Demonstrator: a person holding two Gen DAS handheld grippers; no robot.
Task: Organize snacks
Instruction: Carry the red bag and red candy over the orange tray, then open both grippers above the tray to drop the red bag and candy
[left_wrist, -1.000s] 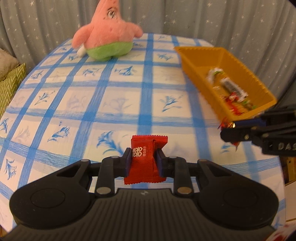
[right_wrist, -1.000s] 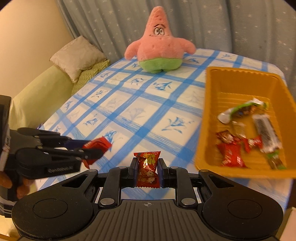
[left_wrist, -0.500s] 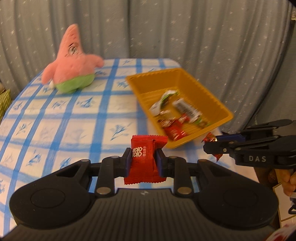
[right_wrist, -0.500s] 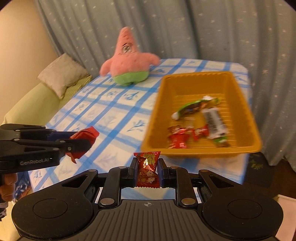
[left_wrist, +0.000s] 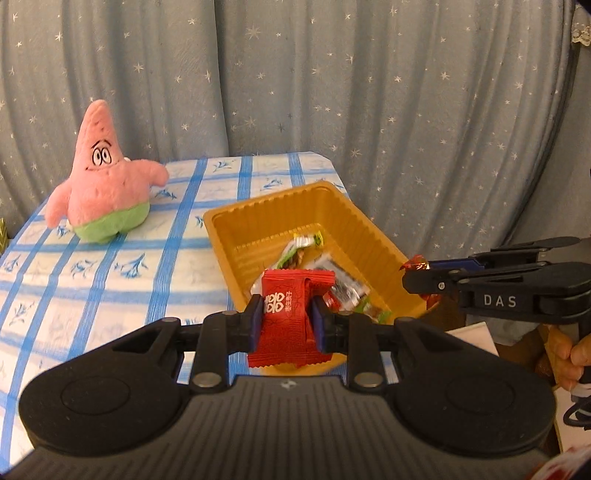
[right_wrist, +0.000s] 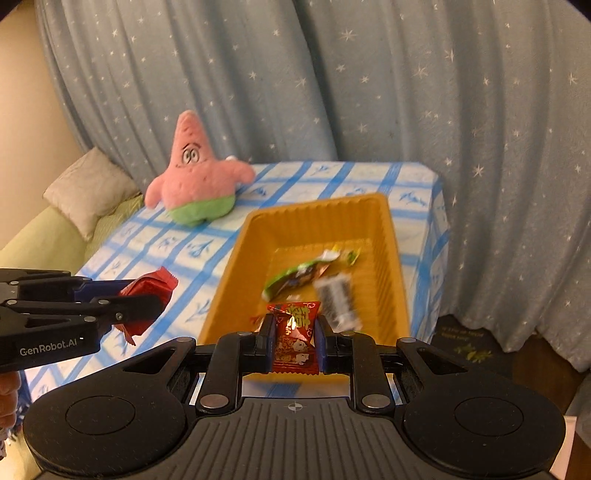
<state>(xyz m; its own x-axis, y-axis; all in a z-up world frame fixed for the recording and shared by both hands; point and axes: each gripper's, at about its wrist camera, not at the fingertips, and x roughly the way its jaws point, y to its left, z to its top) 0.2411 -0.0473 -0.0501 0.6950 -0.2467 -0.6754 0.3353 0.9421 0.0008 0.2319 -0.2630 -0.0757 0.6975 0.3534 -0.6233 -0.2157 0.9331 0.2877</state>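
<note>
"DAS" marks the right tool (left_wrist: 415, 280); "GenRobot.AI" the left tool (right_wrist: 147, 306).

A table with a blue-checked cloth, a plush toy and a snack tray

The table (left_wrist: 110, 295) is covered by a white cloth with blue stripes and small blue flower prints, and backs onto a starry grey curtain. A pink star-shaped plush toy (left_wrist: 103, 192) with green shorts sits upright near the far left side. An orange plastic tray (left_wrist: 240, 221) with ribbed walls rests near the right edge, well apart from the toy, and holds several wrapped snacks (right_wrist: 299, 275) lying loose on its floor.
</note>
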